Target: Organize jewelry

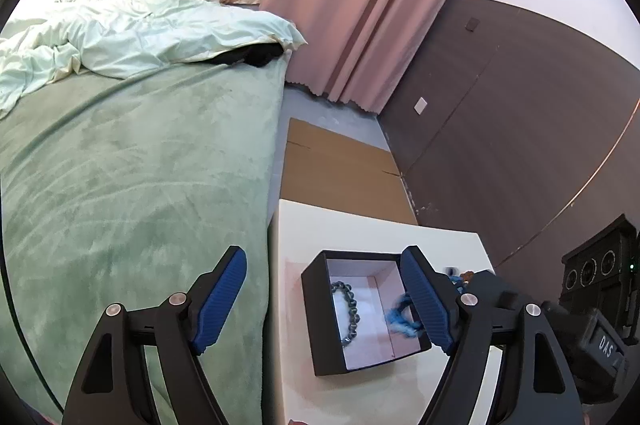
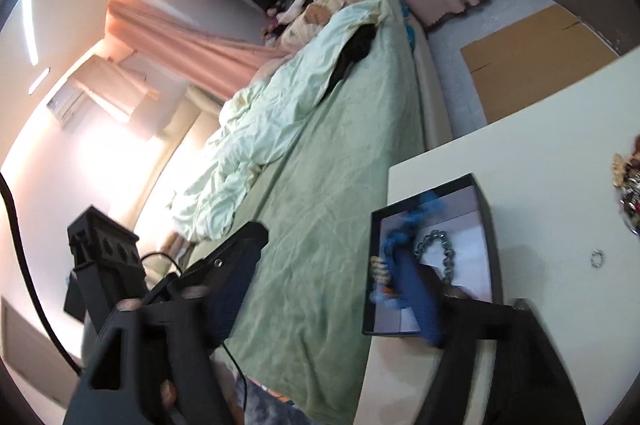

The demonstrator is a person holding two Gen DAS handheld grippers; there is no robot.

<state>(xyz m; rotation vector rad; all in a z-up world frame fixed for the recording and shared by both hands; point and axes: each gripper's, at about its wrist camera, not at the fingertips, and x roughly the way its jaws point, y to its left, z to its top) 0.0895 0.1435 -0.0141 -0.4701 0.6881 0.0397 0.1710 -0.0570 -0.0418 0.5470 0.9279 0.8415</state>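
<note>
A black jewelry box [image 1: 316, 309] with a pale pink lining stands open on the white table [image 1: 360, 233]. A dark beaded bracelet [image 1: 349, 313] lies inside it, and a blurred blue tasselled piece [image 1: 400, 321] is at its right side. My left gripper [image 1: 324, 301] is open, its right finger at the box's right wall. In the right wrist view the box [image 2: 490, 225] holds the bracelet [image 2: 438, 249] and the blue piece [image 2: 394, 245]. My right gripper [image 2: 328, 281] is open, its right finger over the box.
A green bed [image 1: 140, 185] with a rumpled pale duvet [image 1: 120, 33] borders the table's left. A small metal ring [image 2: 597, 258] and a heap of jewelry [image 2: 628, 185] lie on the table. Flat cardboard [image 1: 336, 169] lies on the floor beyond it. Pink curtains [image 1: 360, 5] hang behind.
</note>
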